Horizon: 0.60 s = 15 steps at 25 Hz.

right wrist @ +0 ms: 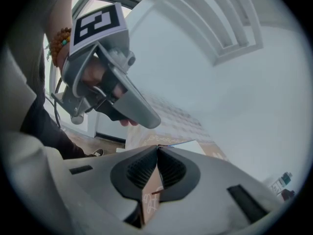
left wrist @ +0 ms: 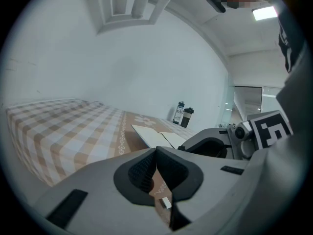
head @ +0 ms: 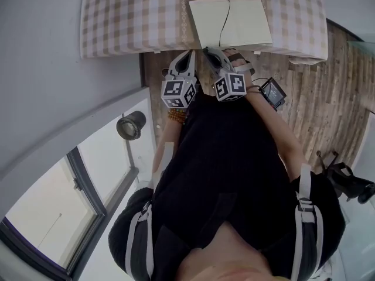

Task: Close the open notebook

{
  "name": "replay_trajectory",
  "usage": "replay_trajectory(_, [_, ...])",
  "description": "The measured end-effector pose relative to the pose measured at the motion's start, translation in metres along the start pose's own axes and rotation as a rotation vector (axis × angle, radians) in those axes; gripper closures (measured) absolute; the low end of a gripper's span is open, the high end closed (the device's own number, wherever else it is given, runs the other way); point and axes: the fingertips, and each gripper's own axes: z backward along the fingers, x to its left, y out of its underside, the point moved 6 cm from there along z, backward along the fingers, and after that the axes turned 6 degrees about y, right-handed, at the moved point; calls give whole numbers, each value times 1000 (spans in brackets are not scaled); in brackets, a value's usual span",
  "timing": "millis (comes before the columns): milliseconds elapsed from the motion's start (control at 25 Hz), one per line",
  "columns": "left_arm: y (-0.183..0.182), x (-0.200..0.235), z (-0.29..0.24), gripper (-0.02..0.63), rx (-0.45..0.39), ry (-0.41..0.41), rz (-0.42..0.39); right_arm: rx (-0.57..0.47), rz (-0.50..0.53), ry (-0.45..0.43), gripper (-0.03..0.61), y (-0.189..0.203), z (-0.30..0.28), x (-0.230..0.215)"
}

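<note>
Standing at the near side of a bed (head: pixel 117 16) with a beige-and-white checked cover, a person in a dark top held one pair of tongs in each hand, both aimed at the bed's near edge.

On the left, the left tongs (left wrist: pixel 156 151) were closed, their ribbed pads meeting at the tips with nothing between them. They sat at the bed's near edge, just left of the notebook and clear of it. A beaded bracelet (head: pixel 176 116) showed on that wrist.

Just to their right, near but apart, the right tongs (right wrist: pixel 157 148) were closed too, pads pressed together. Their tips were right at the near left corner of the open notebook (head: pixel 231 19). Whether a page edge was pinched there could not be told.

The notebook lay open on the bed, close to the near edge, both cream pages facing up. A dark ribbon marker (head: pixel 223 22) trailed down the gutter. Far beyond it, in the left gripper view, two dark bottles (left wrist: pixel 184 114) stood near the white wall.

To the right of the right tongs, a small dark device with a screen (head: pixel 273 92) showed beside that wrist, above the wood-plank floor (head: pixel 316 81).
</note>
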Motion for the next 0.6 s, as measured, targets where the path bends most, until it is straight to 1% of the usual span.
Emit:
replay_trajectory(120, [-4,0,-4,598,-12,-6,-5,-17,-19,16,571,-2,6,-5])
replay_trajectory(360, [-10,-3,-7,598,-23,-13,-12,-40,-15,39,572,-3,15,-12])
replay_trajectory(600, [-14,-6,-7,598,-34,-26,-14,-60,-37,59,571,-3,22,-18])
